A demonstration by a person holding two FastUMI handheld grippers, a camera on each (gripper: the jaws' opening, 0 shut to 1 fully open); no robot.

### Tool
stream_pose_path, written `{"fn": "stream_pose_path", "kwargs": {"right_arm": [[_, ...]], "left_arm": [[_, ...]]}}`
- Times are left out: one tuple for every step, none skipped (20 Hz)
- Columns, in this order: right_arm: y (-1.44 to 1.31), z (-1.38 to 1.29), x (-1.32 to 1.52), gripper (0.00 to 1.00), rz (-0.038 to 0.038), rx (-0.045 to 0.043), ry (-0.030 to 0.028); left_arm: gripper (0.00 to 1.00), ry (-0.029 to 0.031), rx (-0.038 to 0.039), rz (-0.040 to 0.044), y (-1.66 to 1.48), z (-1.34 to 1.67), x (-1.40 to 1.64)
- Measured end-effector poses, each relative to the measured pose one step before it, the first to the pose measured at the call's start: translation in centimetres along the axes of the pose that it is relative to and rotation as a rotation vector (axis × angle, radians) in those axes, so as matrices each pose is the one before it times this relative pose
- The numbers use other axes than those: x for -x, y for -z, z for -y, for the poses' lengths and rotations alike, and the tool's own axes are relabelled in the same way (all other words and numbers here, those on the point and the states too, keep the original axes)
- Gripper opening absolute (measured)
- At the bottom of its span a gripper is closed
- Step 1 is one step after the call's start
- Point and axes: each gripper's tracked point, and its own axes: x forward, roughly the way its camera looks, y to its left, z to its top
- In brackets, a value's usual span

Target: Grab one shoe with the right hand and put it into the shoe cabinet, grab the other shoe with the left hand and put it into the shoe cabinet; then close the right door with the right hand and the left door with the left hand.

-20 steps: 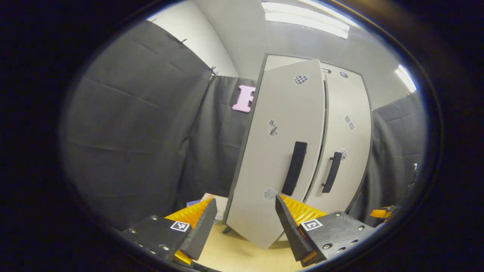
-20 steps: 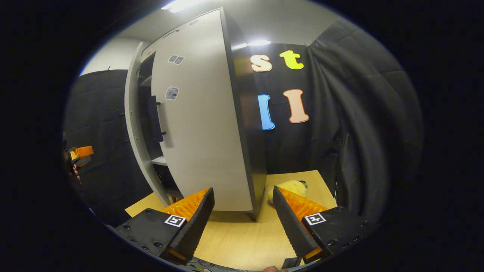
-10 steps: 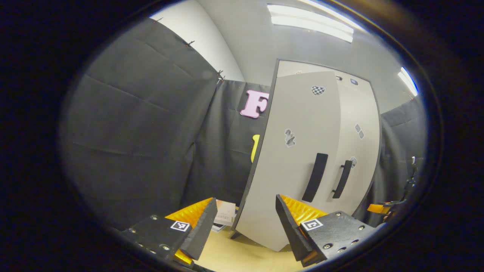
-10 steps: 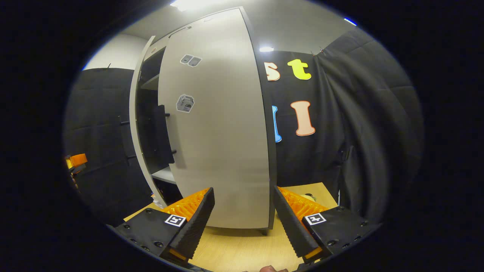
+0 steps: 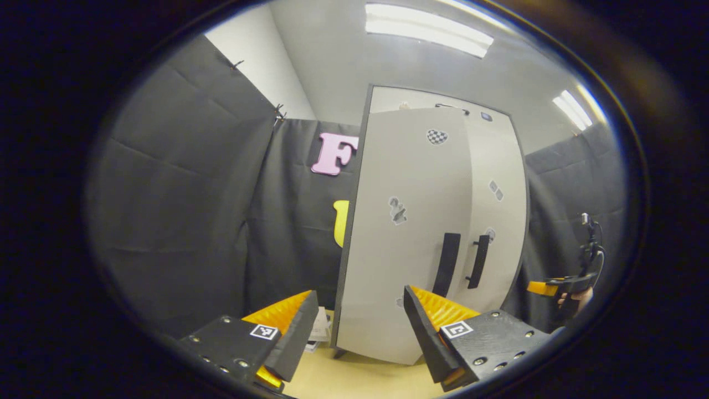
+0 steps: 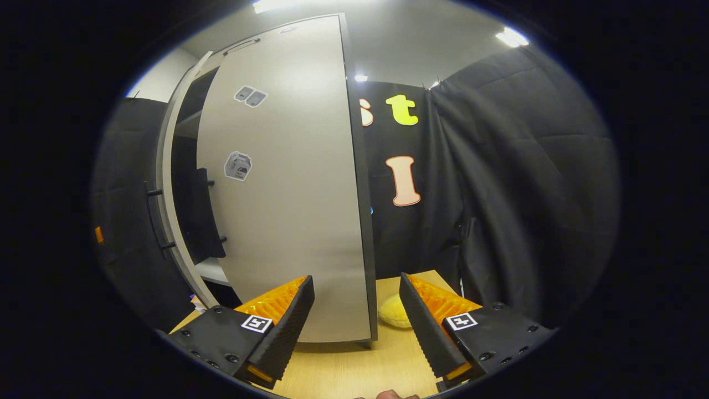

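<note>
Both doors of the shoe cabinet [image 5: 382,100] are nearly shut now. In the left gripper view, the left door [image 5: 399,233] has swung in closer than it was a second ago, its handle [image 5: 446,264] almost next to the right door's handle [image 5: 477,260]. The right door [image 6: 288,210] still stands a bit ajar in the right gripper view. The left tool [image 5: 360,332] and right tool [image 6: 357,327] are both spread wide, holding nothing. I'd say the shoes are inside. Something yellow [image 6: 394,311] sits on the worktop [image 6: 354,371] beside the cabinet.
</note>
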Motion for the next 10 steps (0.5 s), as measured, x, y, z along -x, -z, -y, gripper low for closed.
{"fn": "stream_pose_path", "kwargs": {"right_arm": [[-0.394,0.14,-0.404,0.98,0.00099,0.0118,0.0057],[-0.598,-0.178,-0.306,0.98,0.00657,0.01127,-0.00112],[-0.61,-0.16,-0.191,0.98,0.01259,0.01114,0.002],[-0.463,-0.201,-0.11,0.98,0.01179,0.00852,0.0044],[-0.321,-0.511,0.035,0.98,0.01034,0.00612,-0.00761],[-0.128,-0.884,-0.037,0.98,0.00594,0.0006,-0.02068],[0.297,-1.013,-0.104,0.98,-0.00978,-0.00182,-0.02437],[0.51,-0.723,0.077,0.98,-0.01724,-0.0044,-0.01278],[0.52,-0.41,0.33,0.98,-0.01589,-0.00617,-0.00436],[0.226,-0.618,0.146,0.98,-0.00778,-0.00307,-0.00874]], "left_arm": [[0.96,-0.00154,-0.01818,-0.00787,0.048,-0.157,-0.054],[0.96,0.00038,-0.01959,-0.00541,-0.026,-0.124,-0.117],[0.9,0.00331,-0.01527,-0.00282,-0.049,0.08,-0.005],[0.9,0.0028,-0.00783,-0.00064,0.067,-0.08,0.018],[0.96,-0.00511,0.00374,-0.01345,0.498,-0.169,-0.106],[0.82,-0.00538,0.02445,-0.019,0.882,-0.213,-0.154],[0.97,0.00747,0.02214,-0.01623,0.779,0.148,-0.117],[0.9,-0.00042,0.00844,-0.00187,0.589,-0.037,-0.061],[0.9,-0.00163,0.00301,0.00045,0.119,-0.049,0.144],[0.9,0.00445,0.00527,-0.00569,0.367,-0.039,-0.131]]}}
